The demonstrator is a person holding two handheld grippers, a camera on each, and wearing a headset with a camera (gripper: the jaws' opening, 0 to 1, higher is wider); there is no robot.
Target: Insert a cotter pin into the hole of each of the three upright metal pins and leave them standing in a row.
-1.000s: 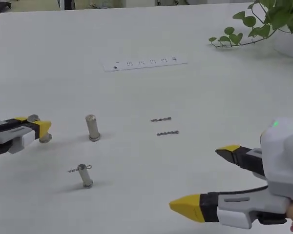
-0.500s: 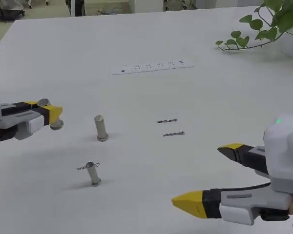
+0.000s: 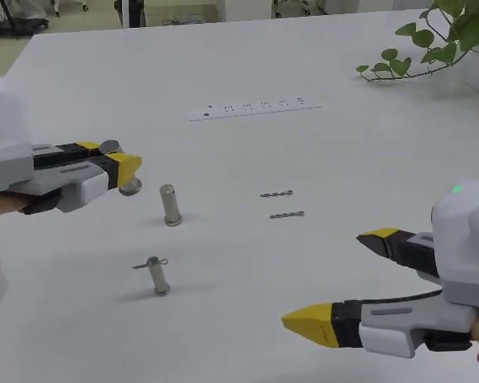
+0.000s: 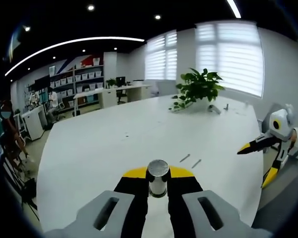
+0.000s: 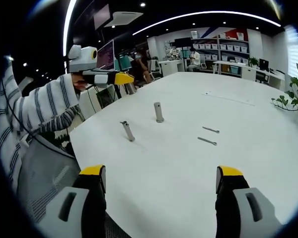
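Observation:
My left gripper hovers at the left, shut on a short metal pin whose flanged base shows under the yellow tips. To its right a bare metal pin stands upright. Nearer me stands a second pin with a cotter pin through its top. Two loose cotter pins lie side by side at mid-table. My right gripper is open at the lower right, nothing between its fingers. In the right gripper view the bare pin and the fitted pin stand ahead.
A white power strip lies flat farther back on the white table. A trailing green plant in a white pot sits at the far right corner. Office shelves and desks lie beyond the table.
My left gripper, with the pin in it, has moved right and risen, closer to the bare standing pin. The right gripper has hardly moved.

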